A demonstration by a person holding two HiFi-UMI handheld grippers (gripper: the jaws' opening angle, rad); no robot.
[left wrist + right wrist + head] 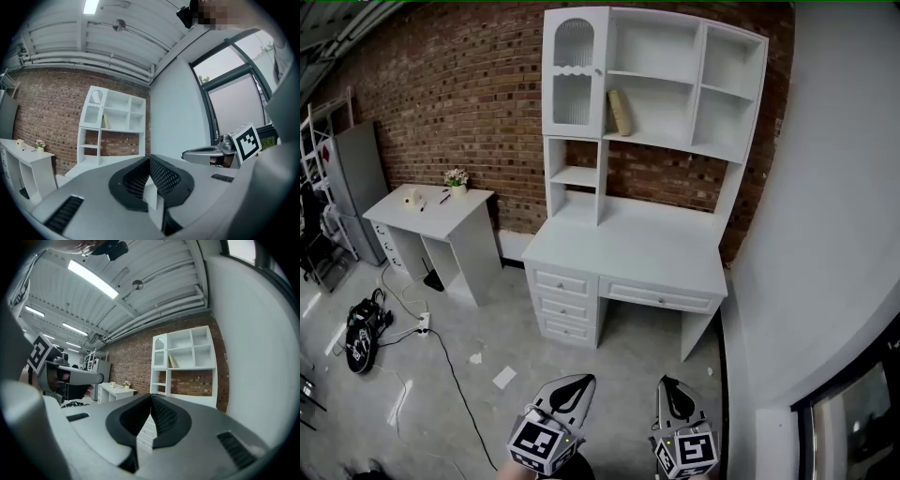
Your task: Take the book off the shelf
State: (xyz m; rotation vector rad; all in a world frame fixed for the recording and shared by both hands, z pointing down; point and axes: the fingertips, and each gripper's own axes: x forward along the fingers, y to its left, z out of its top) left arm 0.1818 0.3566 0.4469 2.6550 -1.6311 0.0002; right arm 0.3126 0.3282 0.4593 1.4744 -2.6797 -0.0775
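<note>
A tan book [620,112] leans upright in the middle compartment of the white hutch shelf [664,141], which stands on a white desk [628,253] against the brick wall. Both grippers are low in the head view, well short of the desk. My left gripper [588,379] is shut with nothing in it, and my right gripper [665,381] is shut and empty too. The left gripper view shows the book [106,122] far beyond the closed tips [149,158]. In the right gripper view the book [172,362] stands above and right of the closed tips [151,395].
A small white table [431,202] with a flower pot [457,178] stands left of the desk, next to a grey cabinet [356,187]. Cables [441,349] and a black bag [364,336] lie on the floor at left. A white wall [834,234] runs along the right.
</note>
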